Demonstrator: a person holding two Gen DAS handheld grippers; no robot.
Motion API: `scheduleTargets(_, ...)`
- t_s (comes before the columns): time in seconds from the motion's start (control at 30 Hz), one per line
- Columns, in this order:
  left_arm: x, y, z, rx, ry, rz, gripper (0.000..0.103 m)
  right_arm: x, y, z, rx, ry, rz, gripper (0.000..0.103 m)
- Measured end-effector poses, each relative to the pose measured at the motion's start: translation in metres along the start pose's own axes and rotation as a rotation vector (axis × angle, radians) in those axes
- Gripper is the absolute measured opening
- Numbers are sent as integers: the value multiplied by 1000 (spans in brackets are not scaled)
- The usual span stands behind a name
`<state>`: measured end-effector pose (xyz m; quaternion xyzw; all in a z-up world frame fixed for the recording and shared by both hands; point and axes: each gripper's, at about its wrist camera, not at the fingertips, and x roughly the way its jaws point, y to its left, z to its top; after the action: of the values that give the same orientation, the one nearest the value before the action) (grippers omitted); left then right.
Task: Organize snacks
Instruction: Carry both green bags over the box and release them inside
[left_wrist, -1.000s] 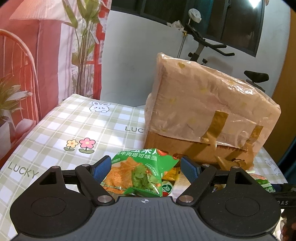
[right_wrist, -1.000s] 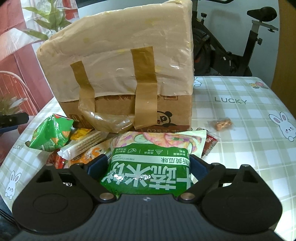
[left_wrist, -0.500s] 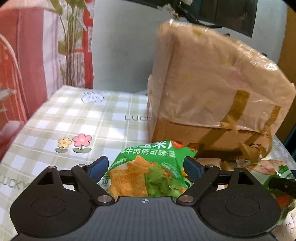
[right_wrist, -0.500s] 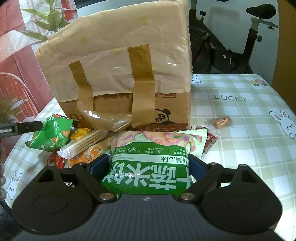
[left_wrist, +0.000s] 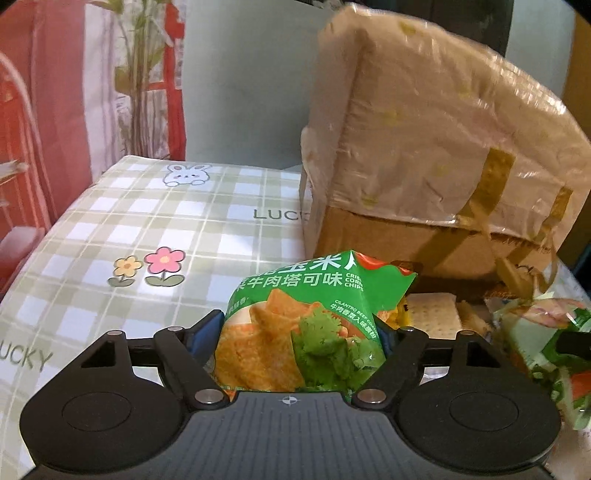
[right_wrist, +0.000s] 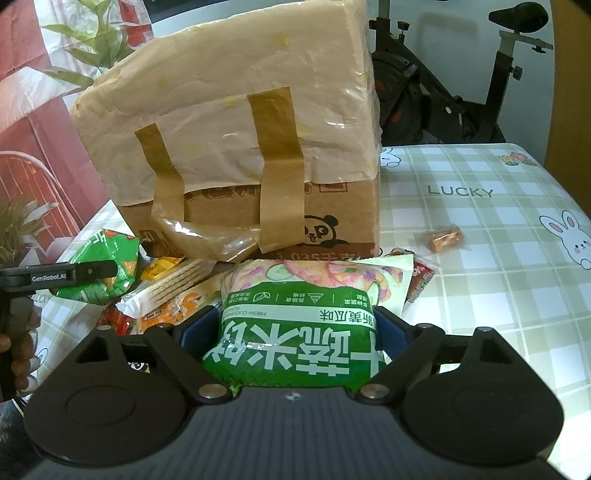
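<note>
Now, left gripper (left_wrist: 299, 334): jaws just narrowed, pinching corn chip bag (left_wrist: 306, 325) | right gripper (right_wrist: 295, 326): jaws narrowing, pads hugging cucumber snack bag (right_wrist: 299, 325) | cracker pack (right_wrist: 173, 286) between bags | taped cardboard box (right_wrist: 243, 147) behind, on checked tablecloth (right_wrist: 480, 266).

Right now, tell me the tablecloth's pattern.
The tablecloth has green-and-white checks with bunnies, flowers and "LUCKY" lettering; the right wrist view shows it best.

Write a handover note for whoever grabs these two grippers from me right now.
Left hand-held gripper: jaws just closed further, pressing the green corn chips bag.
Right hand-held gripper: jaws just closed further, pressing the cucumber snack bag.
Both bags sit in the snack pile before the taped cardboard box; one wrapped candy lies apart on the tablecloth.
Done: nothing sorted. Remaining: everything.
</note>
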<state>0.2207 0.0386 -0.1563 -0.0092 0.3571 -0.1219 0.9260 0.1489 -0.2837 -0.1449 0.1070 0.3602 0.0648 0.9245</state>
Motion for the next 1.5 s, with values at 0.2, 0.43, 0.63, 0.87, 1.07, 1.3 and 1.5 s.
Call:
scheduleTargets(0.2,-39,-5,1,-8,-62,-26,80,-13,-1,-1,-13,-29,11,76)
scheduleTargets(0.43,-54,-25,-4,17,-92,-55,81,-12,-8,-9,8,11,25,83)
scheduleTargets(0.63,-56,-35,-5,30,-93,-77,81,1,-12,-14,27,57,21,92)
scheduleTargets(0.87,-71,-39,0,22,-142,-104,81,-16,-15,-14,3,16,55,80)
scheduleTargets(1.07,-82,-46,6,27,-180,-121,81,-48,-16,-14,-21,-41,80,80)
scheduleTargets(1.3,-101,-56,32,50,-278,-139,81,-94,-16,7,-12,-220,112,80)
scheduleTargets(1.5,-110,-65,65,79,-359,-132,81,-125,-1,53,-71,-402,150,80)
